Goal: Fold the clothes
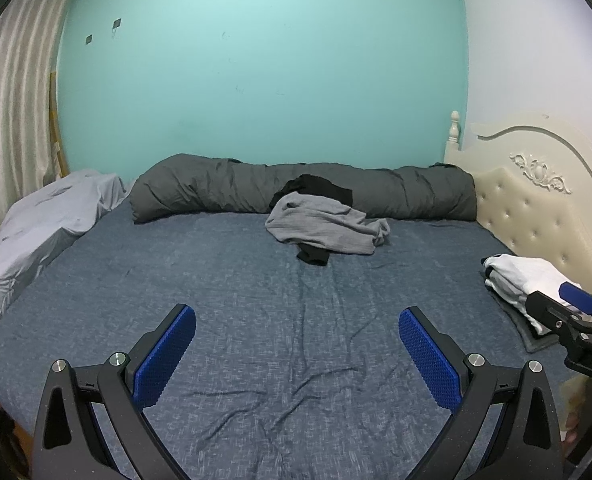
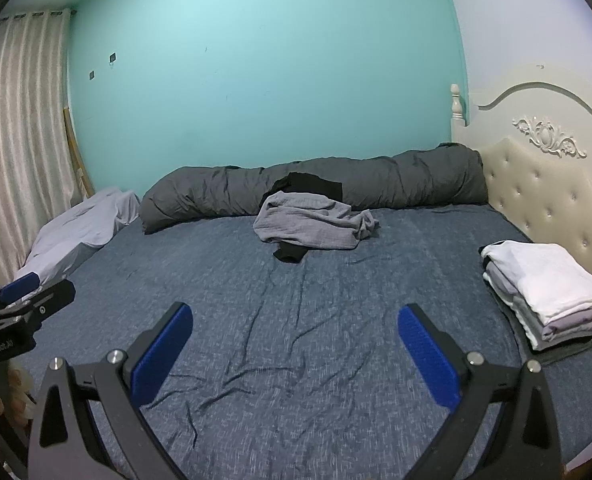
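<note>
Readable text is found in two spots only. In the left wrist view, white letters "DAS" are seen on the black body of the right claw [image 1: 576, 300], at the right edge of frame; the word is cut off by the frame border, so the rest cannot be read. In the right wrist view, a small white print is seen on the black body of the left claw [image 2: 20, 286], at the left edge; it is blurred and distorted, something like "...robot.AI", not read with certainty. No other labels, numbers or signs are legible.
</note>
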